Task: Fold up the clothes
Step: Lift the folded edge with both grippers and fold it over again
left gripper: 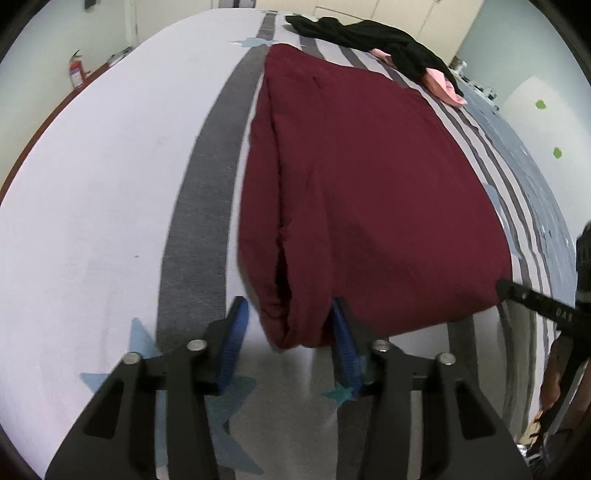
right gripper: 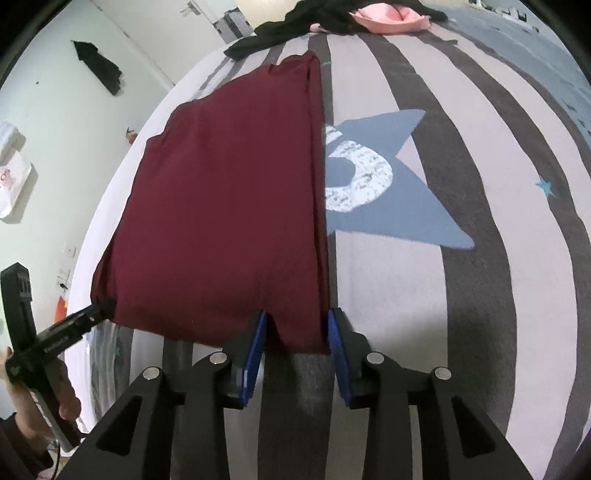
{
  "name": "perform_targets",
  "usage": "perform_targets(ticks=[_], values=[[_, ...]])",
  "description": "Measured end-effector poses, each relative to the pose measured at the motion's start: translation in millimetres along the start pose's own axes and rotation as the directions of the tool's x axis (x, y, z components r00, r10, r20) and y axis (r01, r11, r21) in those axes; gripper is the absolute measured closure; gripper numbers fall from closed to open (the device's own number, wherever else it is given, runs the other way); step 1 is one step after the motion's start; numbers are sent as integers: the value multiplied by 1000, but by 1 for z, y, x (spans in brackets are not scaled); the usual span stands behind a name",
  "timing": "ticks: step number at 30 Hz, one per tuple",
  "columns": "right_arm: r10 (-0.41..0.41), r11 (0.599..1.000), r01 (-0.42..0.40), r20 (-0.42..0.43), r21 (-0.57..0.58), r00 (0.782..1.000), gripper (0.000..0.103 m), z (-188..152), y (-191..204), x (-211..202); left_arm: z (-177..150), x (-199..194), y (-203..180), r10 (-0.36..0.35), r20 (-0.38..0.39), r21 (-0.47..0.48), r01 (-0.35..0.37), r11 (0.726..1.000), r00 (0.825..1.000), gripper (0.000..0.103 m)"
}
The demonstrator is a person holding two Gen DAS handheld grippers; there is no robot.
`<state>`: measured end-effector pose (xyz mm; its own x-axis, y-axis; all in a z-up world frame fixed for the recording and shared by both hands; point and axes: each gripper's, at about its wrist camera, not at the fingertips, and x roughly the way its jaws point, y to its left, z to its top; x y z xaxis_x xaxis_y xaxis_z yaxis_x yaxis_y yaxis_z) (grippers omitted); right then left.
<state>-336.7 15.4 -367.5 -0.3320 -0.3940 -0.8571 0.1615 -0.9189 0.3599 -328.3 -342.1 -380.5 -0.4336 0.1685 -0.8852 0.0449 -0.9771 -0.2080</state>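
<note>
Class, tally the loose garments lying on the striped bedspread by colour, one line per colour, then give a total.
Maroon: 1, the folded maroon garment nearest the cameras.
Black: 1, the crumpled black garment at the far end.
Pink: 1, the pink garment tangled with the black one.
Total: 3 on the striped bedspread.

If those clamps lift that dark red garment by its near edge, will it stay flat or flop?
The maroon garment would probably droop: its stacked layers curl softly at the near left corner. It looks light, lying thin on the striped bedsheet.
</note>
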Motion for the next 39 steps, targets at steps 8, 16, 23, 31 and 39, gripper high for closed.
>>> perform_targets(ticks=[8,16,23,31,39], values=[[-8,999,9,41,-33,999,99,2,9,-27,3,-44,-10,-27,41,50,25,998,999,91],[-22,998,21,-26,-62,999,99,-34,18,-47,-32,-65,-11,-4,-18,60,5,998,1000,91],[-14,997,18,54,-74,998,99,-7,35,-75,21,-106,-21,-38,128,43,33,999,991,91],[39,998,-30,152,-63,988,99,102,49,-71,123,-87,-16,-46,211,26,42,999,976,91],[29,999,-27,84,-23,996,99,212,37,6,204,8,5,-16,113,-35,21,999,993,91]])
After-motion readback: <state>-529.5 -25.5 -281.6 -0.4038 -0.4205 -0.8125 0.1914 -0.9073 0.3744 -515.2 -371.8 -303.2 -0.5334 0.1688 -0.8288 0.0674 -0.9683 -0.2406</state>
